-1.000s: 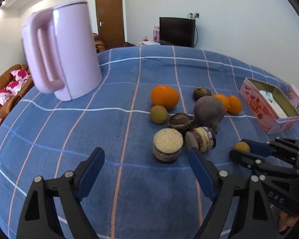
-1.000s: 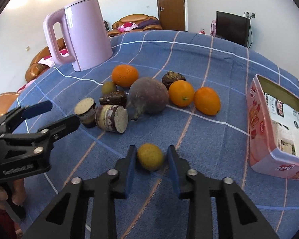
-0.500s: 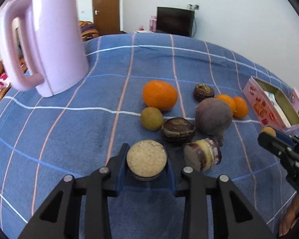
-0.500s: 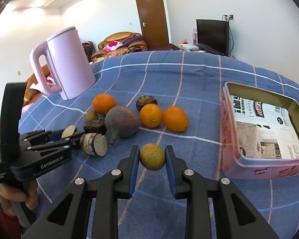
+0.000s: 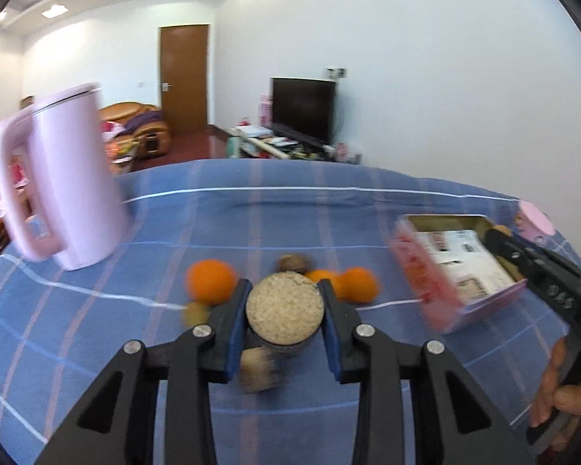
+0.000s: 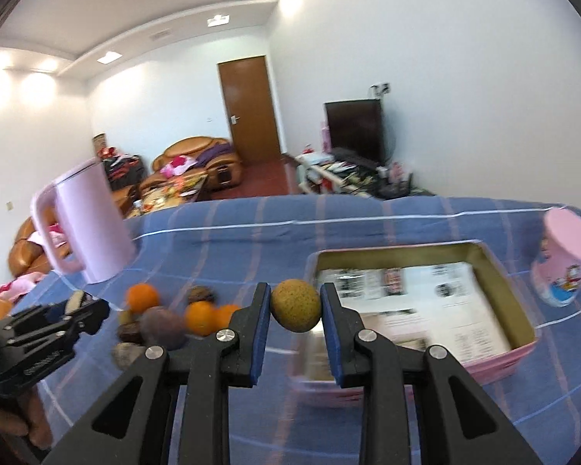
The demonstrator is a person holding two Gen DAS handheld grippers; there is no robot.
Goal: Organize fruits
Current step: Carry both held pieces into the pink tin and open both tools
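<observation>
My left gripper (image 5: pixel 283 312) is shut on a round cut piece with a pale grainy top (image 5: pixel 285 307) and holds it above the blue cloth. My right gripper (image 6: pixel 295 306) is shut on a small yellow-brown fruit (image 6: pixel 295 305), lifted near the front left corner of the open pink tin box (image 6: pixel 523 343). The box also shows in the left wrist view (image 5: pixel 426 271). Oranges (image 6: pixel 201 316) (image 5: pixel 210 281), a dark round root (image 6: pixel 162 326) and other dark pieces (image 6: pixel 129 332) lie in a cluster on the cloth. The left gripper shows at the left of the right wrist view (image 6: pixel 81 304).
A tall pink kettle (image 5: pixel 66 178) stands at the back left of the table. A pink cup (image 6: pixel 565 261) stands right of the box. The box holds printed paper (image 6: pixel 426 294). The blue checked cloth (image 5: pixel 290 213) covers the table; a sofa and TV lie beyond.
Both grippers have lifted with their loads. The right one has carried the yellow-brown fruit toward the tin box. The left one has raised the cut piece off the cloth.
</observation>
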